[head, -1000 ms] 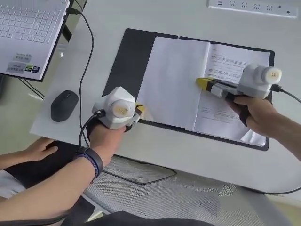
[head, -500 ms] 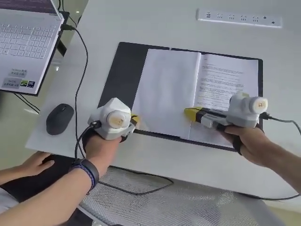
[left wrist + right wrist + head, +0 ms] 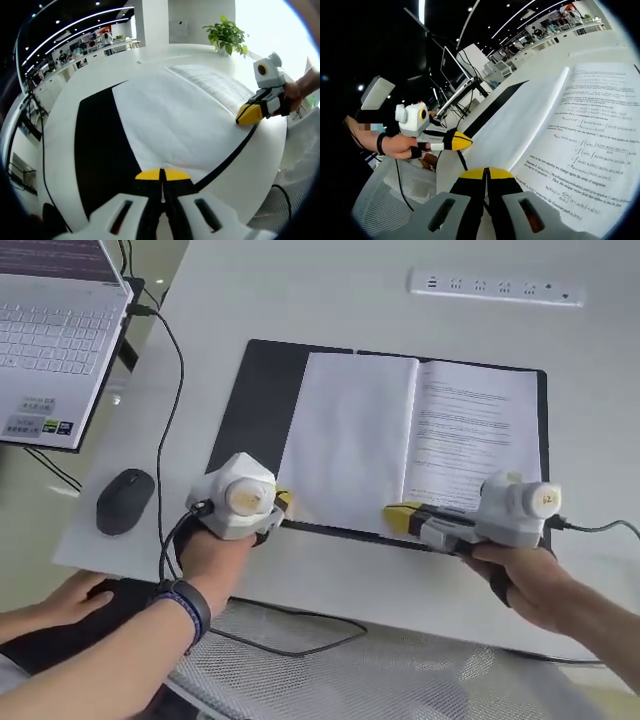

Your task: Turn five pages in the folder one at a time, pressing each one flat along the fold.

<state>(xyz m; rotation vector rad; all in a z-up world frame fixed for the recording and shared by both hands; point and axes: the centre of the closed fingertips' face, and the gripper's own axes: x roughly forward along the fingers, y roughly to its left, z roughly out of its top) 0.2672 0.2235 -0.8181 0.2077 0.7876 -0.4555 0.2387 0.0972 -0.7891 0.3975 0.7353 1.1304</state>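
Observation:
The black folder [image 3: 262,400] lies open on the white table, a blank turned page [image 3: 345,440] on its left half and a printed page [image 3: 478,435] on its right. My right gripper [image 3: 403,517] is shut, its yellow tips resting at the bottom of the fold [image 3: 520,150]. My left gripper [image 3: 283,502] is shut too, its tips on the lower left corner of the blank page [image 3: 165,120]. In the left gripper view, the right gripper [image 3: 248,113] comes in from the right at the page's near edge. The left gripper [image 3: 459,141] also appears in the right gripper view.
A laptop [image 3: 55,335] sits at the far left with a black mouse [image 3: 125,501] in front of it and a cable [image 3: 170,400] running down the table. A power strip [image 3: 495,288] lies at the back. The table's front edge [image 3: 330,585] is close below the folder.
My right gripper has slid down along the fold from the middle of the page to its bottom edge. The left gripper has stayed at the page's lower left corner; the head camera shifted.

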